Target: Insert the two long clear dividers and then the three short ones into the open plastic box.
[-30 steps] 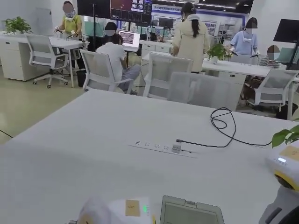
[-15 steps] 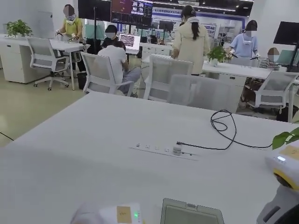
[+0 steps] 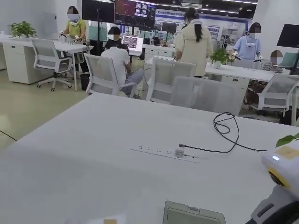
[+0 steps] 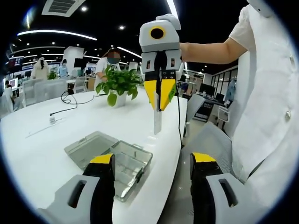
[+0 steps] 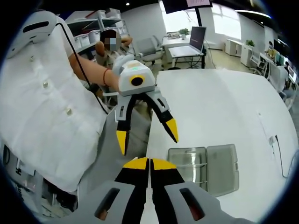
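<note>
Jaws of right gripper [image 4: 160, 101] pinch divider [image 4: 157, 120]; box [image 3: 194, 216] cut off.

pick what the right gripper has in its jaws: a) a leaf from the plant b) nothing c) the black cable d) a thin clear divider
d: in the left gripper view the right gripper is shut on a thin clear divider that hangs down from its yellow jaws, while the left gripper stands open with nothing in it.
</note>
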A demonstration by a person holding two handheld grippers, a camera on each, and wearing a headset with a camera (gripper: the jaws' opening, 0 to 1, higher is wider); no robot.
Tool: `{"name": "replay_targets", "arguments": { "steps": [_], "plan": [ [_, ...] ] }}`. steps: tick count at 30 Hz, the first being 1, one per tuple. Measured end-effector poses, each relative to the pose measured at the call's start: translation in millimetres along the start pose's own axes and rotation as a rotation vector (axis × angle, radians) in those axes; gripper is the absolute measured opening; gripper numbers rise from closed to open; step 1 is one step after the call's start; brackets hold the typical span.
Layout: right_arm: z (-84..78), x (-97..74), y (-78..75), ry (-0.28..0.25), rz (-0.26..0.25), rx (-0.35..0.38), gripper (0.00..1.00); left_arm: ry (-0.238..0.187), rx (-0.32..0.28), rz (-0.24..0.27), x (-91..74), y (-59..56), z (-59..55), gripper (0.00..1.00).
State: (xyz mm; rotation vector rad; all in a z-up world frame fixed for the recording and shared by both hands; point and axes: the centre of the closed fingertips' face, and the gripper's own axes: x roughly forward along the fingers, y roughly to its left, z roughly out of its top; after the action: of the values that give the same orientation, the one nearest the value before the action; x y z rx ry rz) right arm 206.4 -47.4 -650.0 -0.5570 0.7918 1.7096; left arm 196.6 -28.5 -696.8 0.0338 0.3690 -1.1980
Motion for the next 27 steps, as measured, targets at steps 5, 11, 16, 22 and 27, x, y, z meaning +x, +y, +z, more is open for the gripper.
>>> {"name": "replay_targets", "arguments": {
  "steps": [5, 11, 16, 22, 27],
  "plan": [
    [1.7, 3.5, -12.8, -0.009, -0.029, 0.005, 0.03, 0.010, 0.035, 0.028, -3.4, 5.6, -7.6, 0.80],
    [1.2, 10.2, -30.1, -0.020, -0.069, 0.014, 0.03, 0.024, 0.039, 0.040, -6.4, 9.4, -16.5, 0.88],
    [-3.1, 17.6, -45.6, -0.026, -0.104, 0.031, 0.03, 0.030, 0.035, 0.047, -7.7, 11.0, -23.3, 0.94],
    [-9.6, 27.3, -67.5, -0.038, -0.160, 0.055, 0.03, 0.033, 0.025, 0.055, -9.9, 12.3, -28.0, 0.97],
    [-15.6, 39.3, -78.4, -0.047, -0.178, 0.071, 0.03, 0.035, 0.014, 0.060, -10.3, 13.5, -31.6, 0.99]
  ]
}}
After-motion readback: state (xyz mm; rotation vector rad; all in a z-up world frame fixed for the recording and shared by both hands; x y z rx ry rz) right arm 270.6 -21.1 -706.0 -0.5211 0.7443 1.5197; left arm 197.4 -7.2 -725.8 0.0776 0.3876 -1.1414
